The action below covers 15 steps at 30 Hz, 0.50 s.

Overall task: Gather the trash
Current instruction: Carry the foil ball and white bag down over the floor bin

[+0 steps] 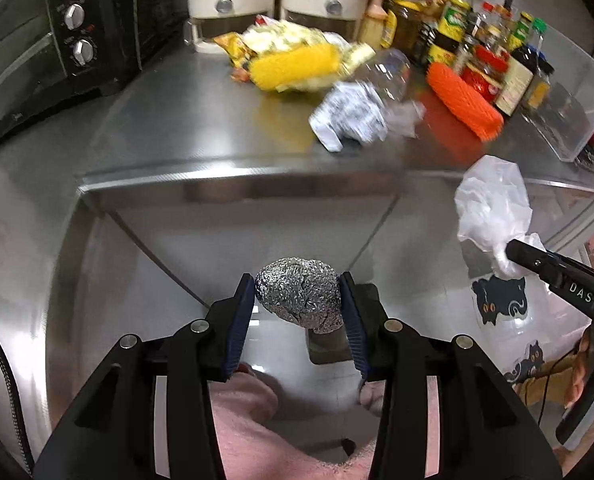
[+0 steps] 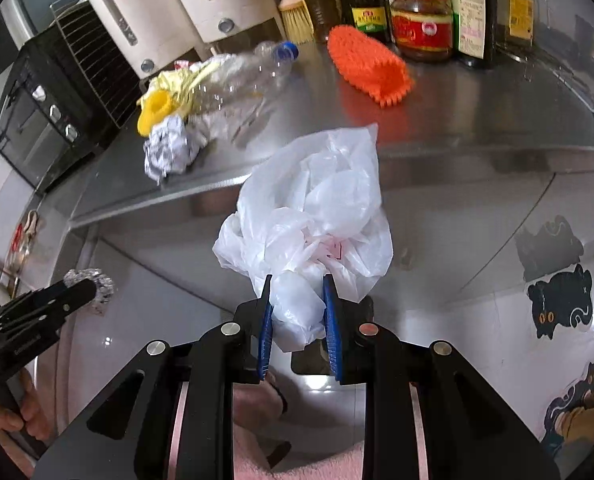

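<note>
My left gripper (image 1: 298, 290) is shut on a crumpled foil ball (image 1: 299, 295), held in the air in front of the steel counter's edge; the ball also shows at the left of the right wrist view as foil ball (image 2: 97, 285). My right gripper (image 2: 297, 288) is shut on a white plastic bag (image 2: 313, 216), which bulges up above the pads; the same bag (image 1: 493, 208) hangs at the right of the left wrist view. On the counter lie a crumpled paper wad (image 1: 351, 118), an empty clear bottle (image 2: 241, 80) and a yellow snack wrapper (image 1: 285, 54).
A steel counter (image 1: 177, 120) holds a black toaster oven (image 1: 45, 32) at the left, two white dispensers (image 2: 169, 4) at the back, and jars and sauce bottles (image 2: 421, 20) at the back right. An orange bristly sleeve (image 2: 373, 68), a yellow one (image 1: 297, 66) and a clear bin (image 1: 577, 108) lie there too.
</note>
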Motion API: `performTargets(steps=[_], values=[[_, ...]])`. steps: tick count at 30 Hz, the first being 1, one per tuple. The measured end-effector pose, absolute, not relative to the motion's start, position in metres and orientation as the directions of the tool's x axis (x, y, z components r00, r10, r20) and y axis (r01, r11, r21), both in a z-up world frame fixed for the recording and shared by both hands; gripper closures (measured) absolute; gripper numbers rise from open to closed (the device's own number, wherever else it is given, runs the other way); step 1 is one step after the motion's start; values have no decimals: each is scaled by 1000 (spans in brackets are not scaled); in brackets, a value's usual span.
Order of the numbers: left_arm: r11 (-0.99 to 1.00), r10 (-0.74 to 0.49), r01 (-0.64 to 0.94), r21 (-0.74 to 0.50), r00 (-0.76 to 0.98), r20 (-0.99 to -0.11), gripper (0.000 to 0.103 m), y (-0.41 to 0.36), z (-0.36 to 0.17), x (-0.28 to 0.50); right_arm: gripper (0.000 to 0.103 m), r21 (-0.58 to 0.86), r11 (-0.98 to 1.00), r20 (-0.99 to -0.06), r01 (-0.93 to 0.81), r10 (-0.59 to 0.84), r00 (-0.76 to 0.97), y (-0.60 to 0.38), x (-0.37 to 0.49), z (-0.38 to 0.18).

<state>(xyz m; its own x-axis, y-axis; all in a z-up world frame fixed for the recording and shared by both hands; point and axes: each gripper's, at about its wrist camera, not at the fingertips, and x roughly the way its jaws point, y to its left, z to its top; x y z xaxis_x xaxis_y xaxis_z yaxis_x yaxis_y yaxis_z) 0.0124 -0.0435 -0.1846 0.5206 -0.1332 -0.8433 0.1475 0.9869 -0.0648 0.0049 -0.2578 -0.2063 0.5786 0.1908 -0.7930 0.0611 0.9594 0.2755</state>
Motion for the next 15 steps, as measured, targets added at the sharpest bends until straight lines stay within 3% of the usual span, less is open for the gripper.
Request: performTargets(steps=[15], values=[[969,-191,216,-117,363,-912,62,-91,-324,18,79,290,955,-861,65,231,453,-254,14,-318]])
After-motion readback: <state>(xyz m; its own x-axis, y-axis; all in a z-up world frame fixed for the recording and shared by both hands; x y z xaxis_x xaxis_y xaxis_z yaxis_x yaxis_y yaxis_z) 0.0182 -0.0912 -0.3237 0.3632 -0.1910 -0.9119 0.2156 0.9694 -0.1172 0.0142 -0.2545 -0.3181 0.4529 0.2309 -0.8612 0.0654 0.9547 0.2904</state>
